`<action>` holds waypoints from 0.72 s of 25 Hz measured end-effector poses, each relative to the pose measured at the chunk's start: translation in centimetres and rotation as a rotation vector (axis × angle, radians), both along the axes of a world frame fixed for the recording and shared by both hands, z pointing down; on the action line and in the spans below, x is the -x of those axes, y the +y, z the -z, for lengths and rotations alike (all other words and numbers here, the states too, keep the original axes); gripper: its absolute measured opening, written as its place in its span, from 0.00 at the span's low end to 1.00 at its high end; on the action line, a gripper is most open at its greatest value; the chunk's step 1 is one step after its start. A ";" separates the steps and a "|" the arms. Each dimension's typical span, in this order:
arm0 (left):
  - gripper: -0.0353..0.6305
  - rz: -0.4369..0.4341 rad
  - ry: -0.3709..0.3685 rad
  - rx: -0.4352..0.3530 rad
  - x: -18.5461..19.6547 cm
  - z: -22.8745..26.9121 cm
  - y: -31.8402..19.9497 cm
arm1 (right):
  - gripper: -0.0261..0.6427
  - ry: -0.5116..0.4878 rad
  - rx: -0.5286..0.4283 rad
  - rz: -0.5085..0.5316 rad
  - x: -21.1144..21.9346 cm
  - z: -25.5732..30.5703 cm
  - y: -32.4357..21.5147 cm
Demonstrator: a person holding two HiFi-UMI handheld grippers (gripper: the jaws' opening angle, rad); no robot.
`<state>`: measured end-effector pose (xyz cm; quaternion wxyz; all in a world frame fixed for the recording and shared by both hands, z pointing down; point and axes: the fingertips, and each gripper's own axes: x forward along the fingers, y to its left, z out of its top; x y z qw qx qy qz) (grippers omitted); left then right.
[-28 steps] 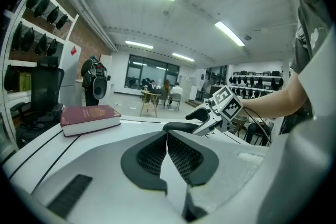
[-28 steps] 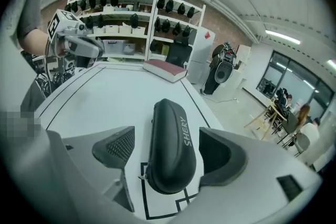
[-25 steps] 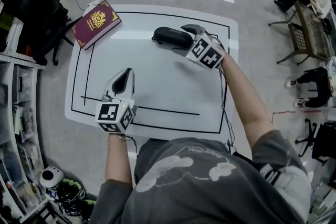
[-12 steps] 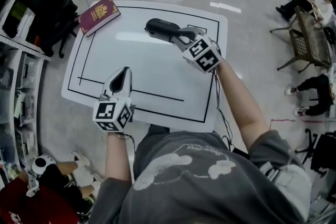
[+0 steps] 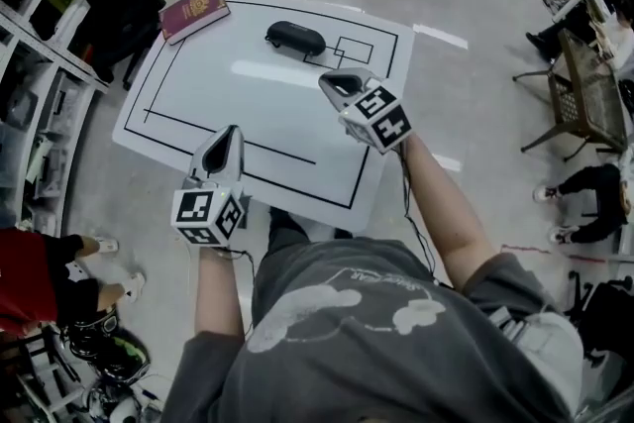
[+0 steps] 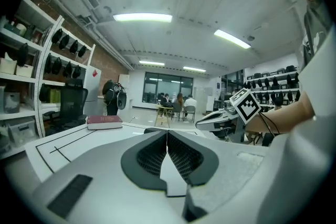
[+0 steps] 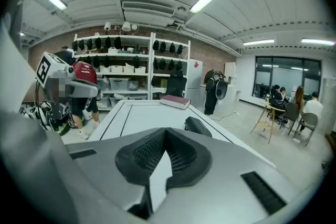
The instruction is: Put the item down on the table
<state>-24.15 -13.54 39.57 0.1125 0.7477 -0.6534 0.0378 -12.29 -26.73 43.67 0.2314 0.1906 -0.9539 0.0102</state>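
Right gripper (image 5: 329, 82) backed off single case (image 5: 295, 38), fingers just closed empty | left gripper (image 5: 232, 131) fingers together | one book (image 5: 195, 12)

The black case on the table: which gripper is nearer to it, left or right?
Right. The right gripper is just short of the black case, not touching it; the left gripper is farther back, leftward.

Cannot read cover print on book (image 5: 195, 12). See only the top of case (image 7: 198, 126) behind right gripper (image 7: 166, 132). Lose most of person in red (image 5: 30, 277) past left edge.
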 end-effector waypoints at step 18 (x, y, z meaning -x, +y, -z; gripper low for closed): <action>0.06 0.096 0.017 0.019 -2.9 -1.3 8.9 | 0.04 -0.052 0.033 0.107 -1.3 -0.4 9.8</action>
